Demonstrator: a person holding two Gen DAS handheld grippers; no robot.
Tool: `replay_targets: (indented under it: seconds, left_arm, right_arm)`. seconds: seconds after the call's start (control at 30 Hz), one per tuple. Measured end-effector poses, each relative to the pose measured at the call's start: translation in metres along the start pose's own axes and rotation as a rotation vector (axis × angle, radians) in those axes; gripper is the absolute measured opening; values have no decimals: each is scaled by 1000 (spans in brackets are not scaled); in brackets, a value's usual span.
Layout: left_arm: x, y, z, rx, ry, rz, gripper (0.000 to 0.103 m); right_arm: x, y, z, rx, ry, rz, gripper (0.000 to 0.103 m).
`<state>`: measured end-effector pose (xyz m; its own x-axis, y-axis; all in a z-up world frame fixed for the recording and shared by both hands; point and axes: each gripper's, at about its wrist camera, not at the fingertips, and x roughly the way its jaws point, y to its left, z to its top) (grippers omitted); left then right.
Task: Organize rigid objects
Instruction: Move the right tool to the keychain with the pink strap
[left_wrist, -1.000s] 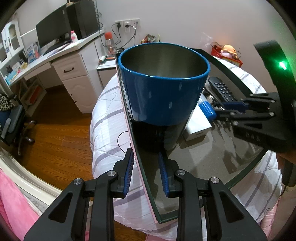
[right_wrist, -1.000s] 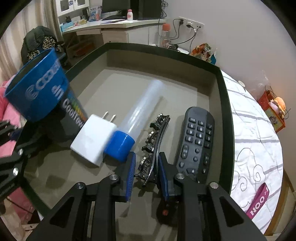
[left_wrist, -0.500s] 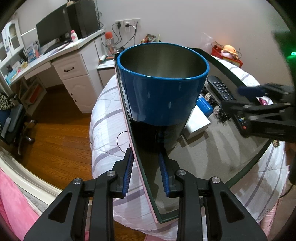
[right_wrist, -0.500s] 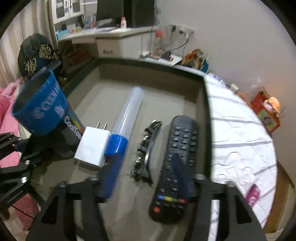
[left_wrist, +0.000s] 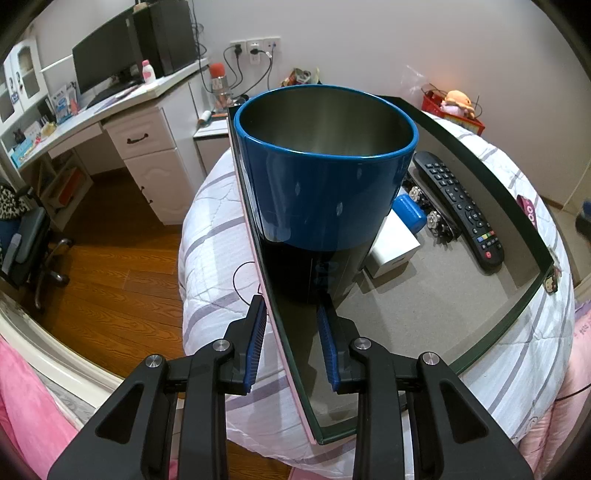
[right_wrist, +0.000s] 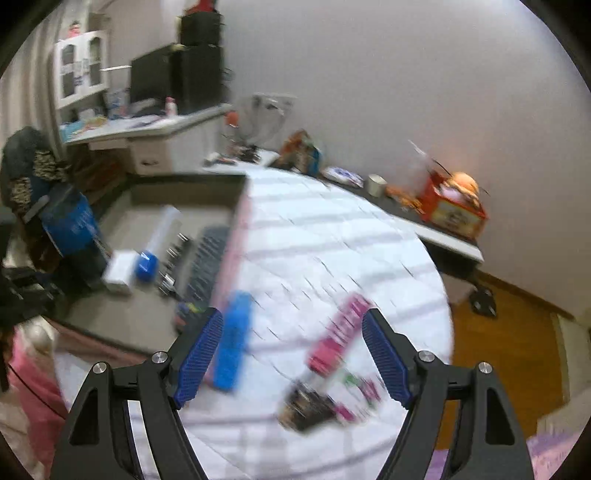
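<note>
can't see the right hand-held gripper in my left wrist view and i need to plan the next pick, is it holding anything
Observer: No. In the right wrist view the right hand-held gripper is empty: its jaws are opening and nothing is between the pads.
Operator: where is it pointing
Observer: Outside the tray, at the white quilt beside it.
Operator: anything lying there
Observer: A blue bar near its left finger and a pink packet lie on the quilt. Both are too blurred to identify.
</note>
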<state>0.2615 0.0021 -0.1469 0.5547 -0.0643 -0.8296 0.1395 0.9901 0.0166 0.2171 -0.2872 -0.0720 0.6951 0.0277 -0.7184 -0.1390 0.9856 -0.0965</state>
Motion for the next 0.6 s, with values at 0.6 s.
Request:
replay_targets:
  seconds: [0.6]
  left_arm:
    - [1,-1,0,6,4,10,27]
  right_arm:
    - [36,-7,-78,50,123,-30,79]
